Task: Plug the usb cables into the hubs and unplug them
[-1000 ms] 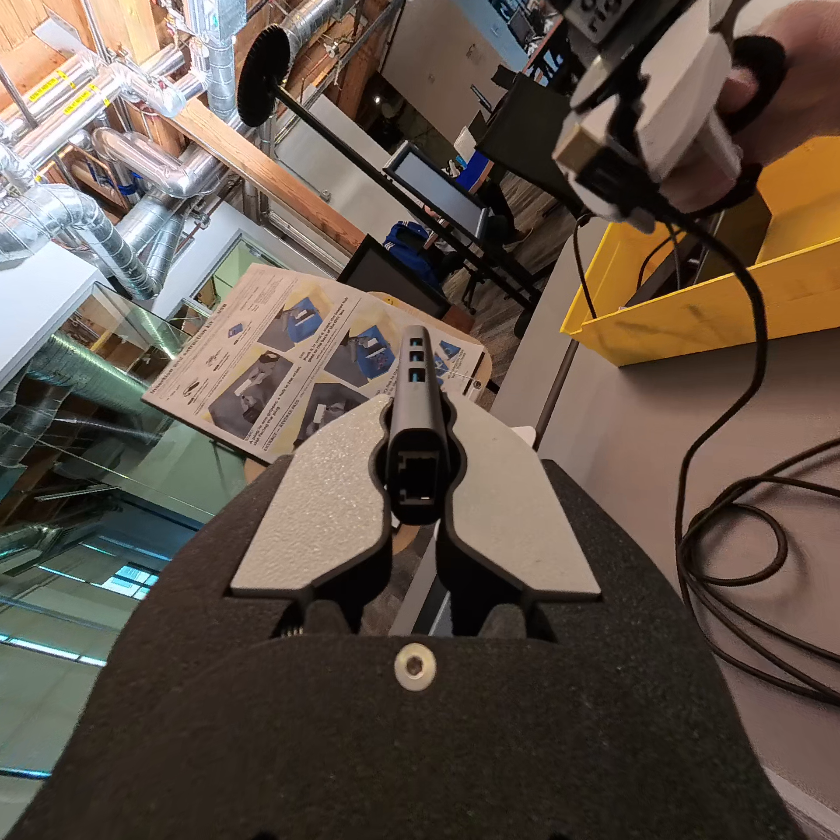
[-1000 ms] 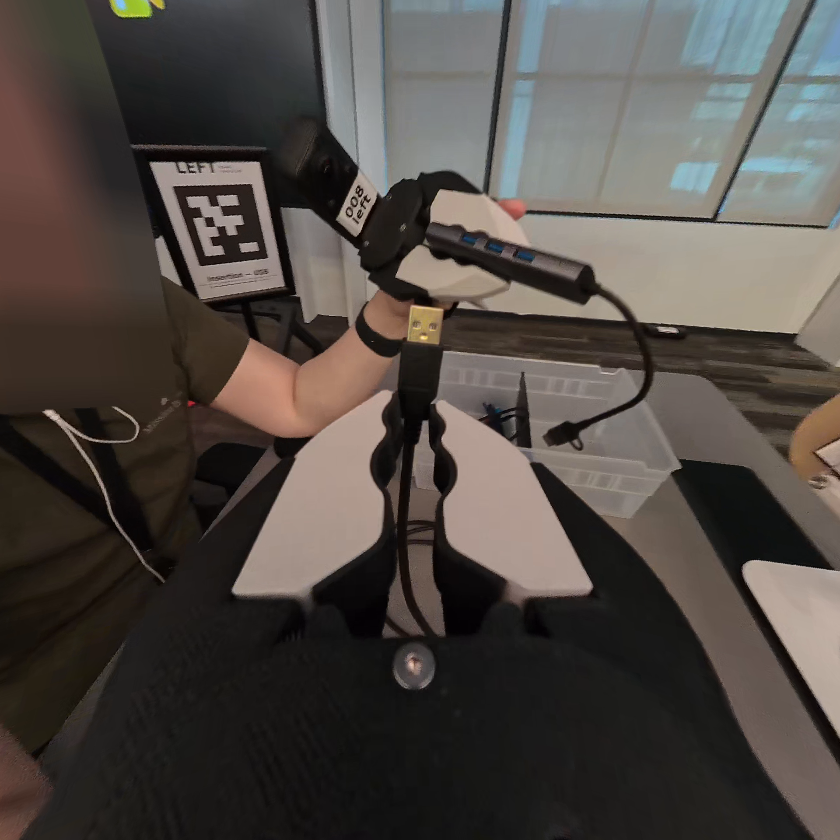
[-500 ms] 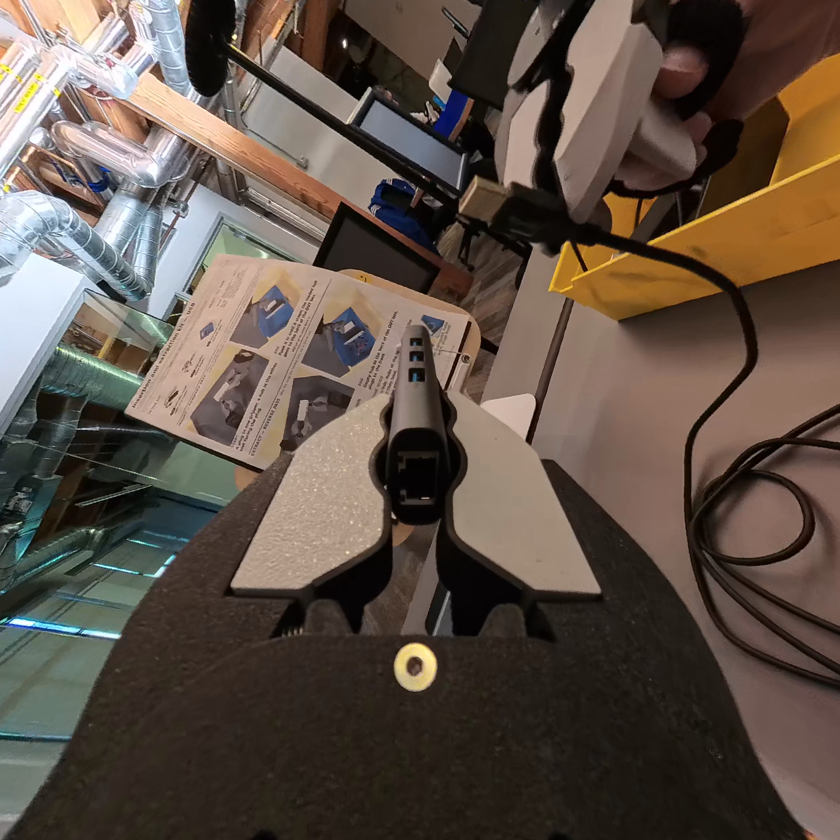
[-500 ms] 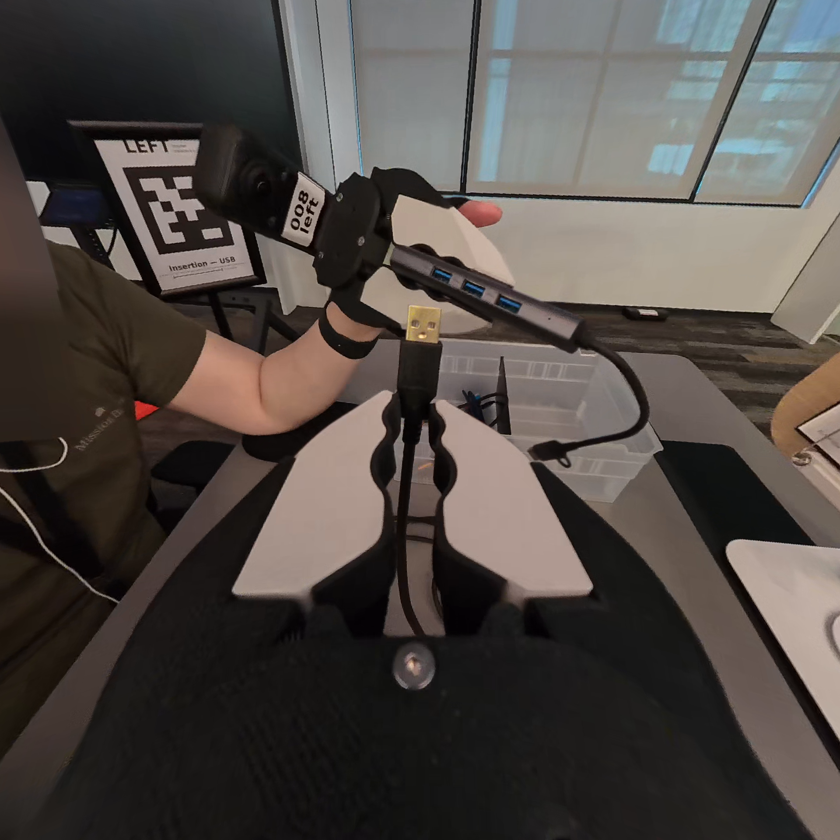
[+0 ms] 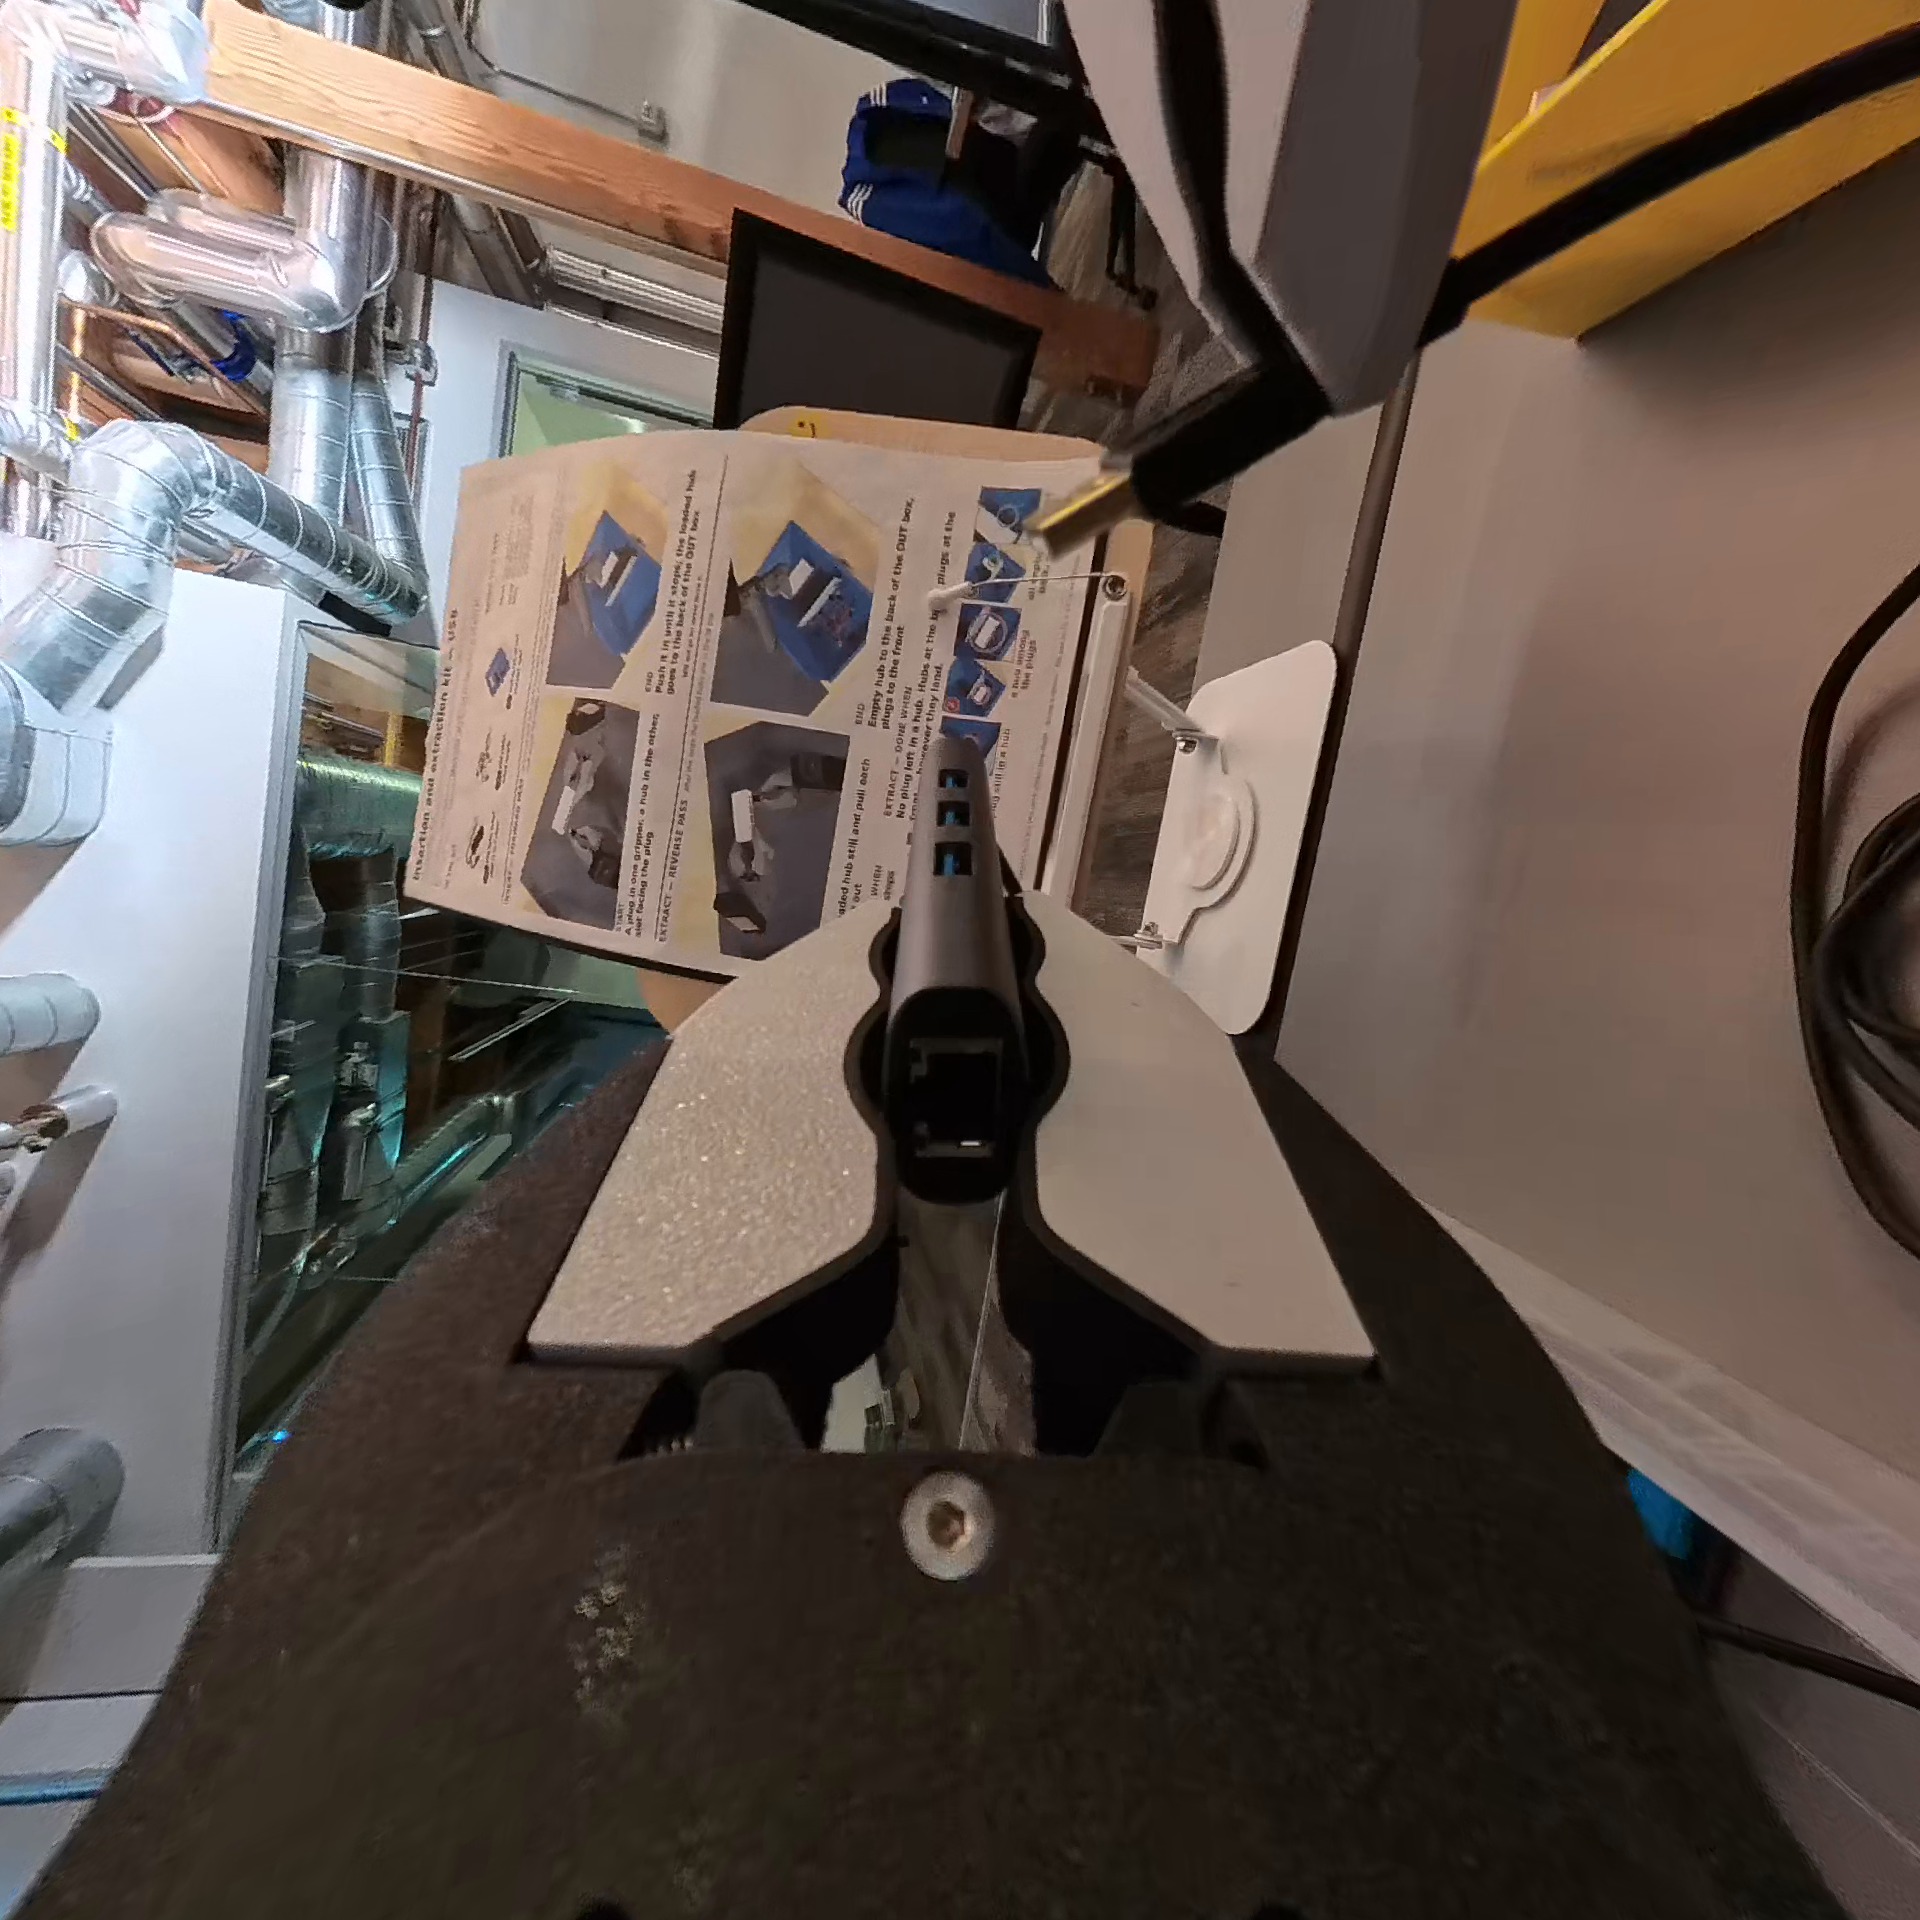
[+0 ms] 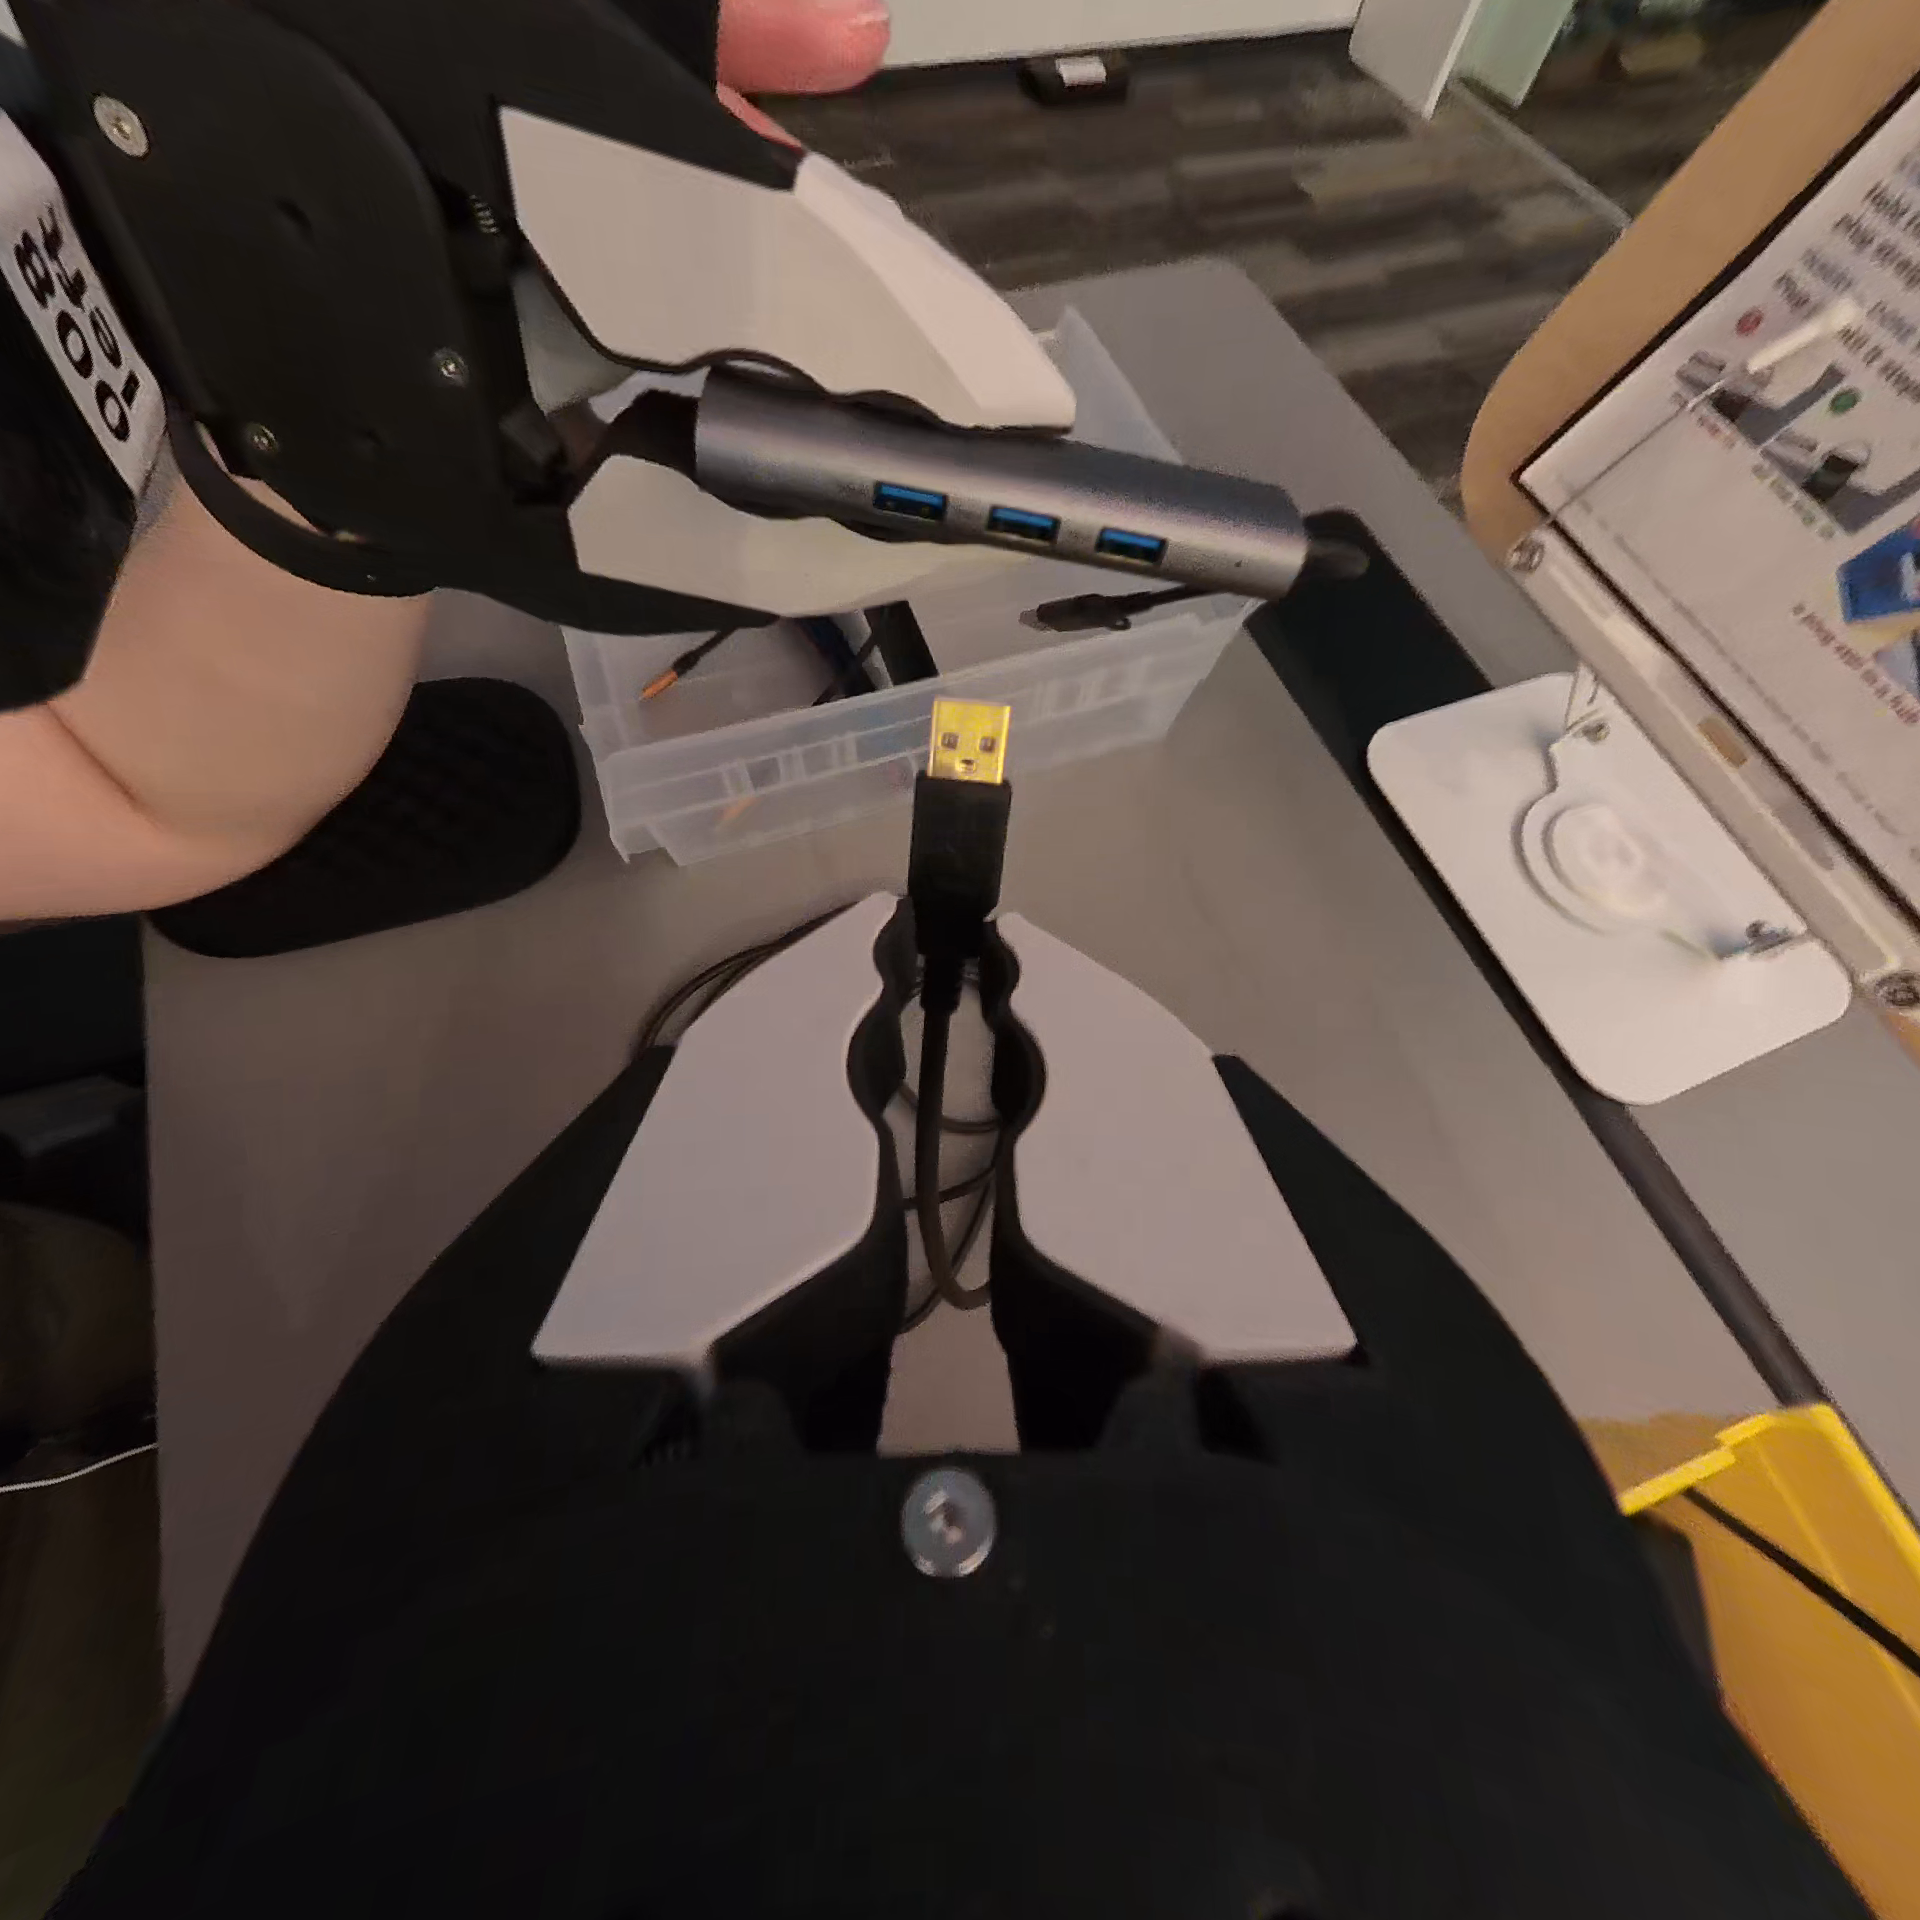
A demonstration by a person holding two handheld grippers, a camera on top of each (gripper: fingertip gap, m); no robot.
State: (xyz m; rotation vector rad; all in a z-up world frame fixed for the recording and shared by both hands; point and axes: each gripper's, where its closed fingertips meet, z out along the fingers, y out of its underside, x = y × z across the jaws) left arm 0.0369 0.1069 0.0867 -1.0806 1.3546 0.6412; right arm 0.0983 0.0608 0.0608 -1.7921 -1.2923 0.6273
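Left gripper is clamped on the grey hub, right gripper pinches the USB plug just short of the ports at 12 o'clock.

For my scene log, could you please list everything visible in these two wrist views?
USB hub: one, grey, three blue ports, held in the left gripper.
USB cable plug: one, black with gold tip, held in the right gripper, short of the hub.
Cable coil: one, black, on the grey table.
Clear bin: one, translucent, on the table behind the plug.
Yellow bin: one, at the table's near right.
Instruction sheet: one, printed, on a tan board.
White stand base: one, on the table.
Left gripper: black, grey fingers.
Right gripper: black, grey fingers.
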